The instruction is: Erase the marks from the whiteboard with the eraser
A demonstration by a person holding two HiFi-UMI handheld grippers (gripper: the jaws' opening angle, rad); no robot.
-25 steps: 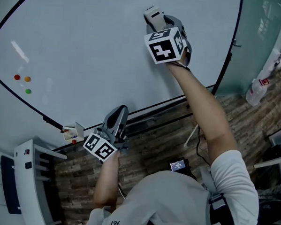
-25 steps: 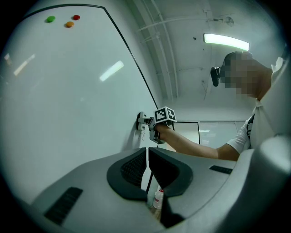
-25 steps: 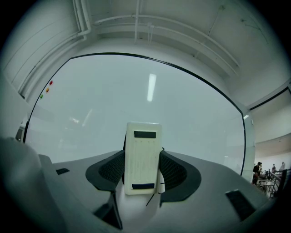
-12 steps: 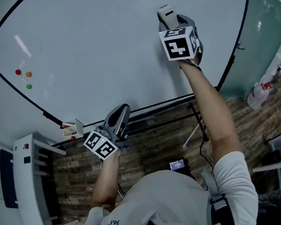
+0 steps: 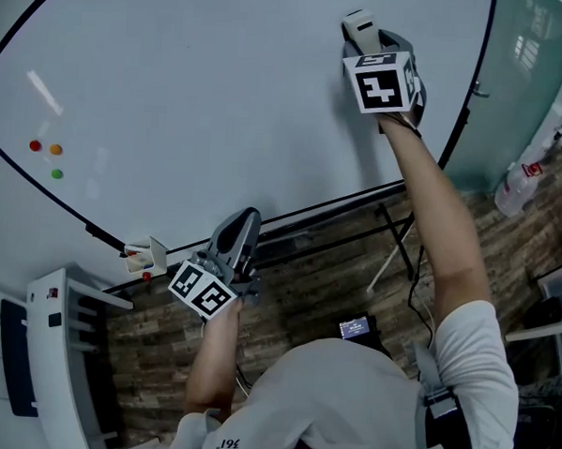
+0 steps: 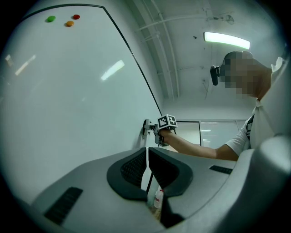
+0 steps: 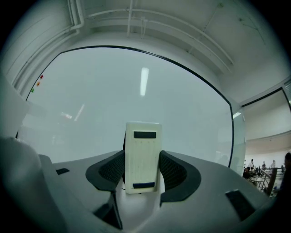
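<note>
Right tool (image 7: 142, 170): clamped on a cream rectangular plastic eraser (image 7: 142, 157), whose long axis runs in line with the jaws.
Eraser position: appears flat against the glossy white whiteboard (image 5: 203, 93), near its right edge.
Marks: none discernible. The open board lies to the eraser's left, toward three coloured dot magnets (image 5: 46, 155), well apart.
Left tool (image 6: 148, 166): jaws nearly together, empty, low by the bottom frame. The right tool is judged nearer the work.

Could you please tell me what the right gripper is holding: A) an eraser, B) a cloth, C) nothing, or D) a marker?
A: in the right gripper view, the right gripper has its fingers closed on the pale eraser, in front of the whiteboard.
</note>
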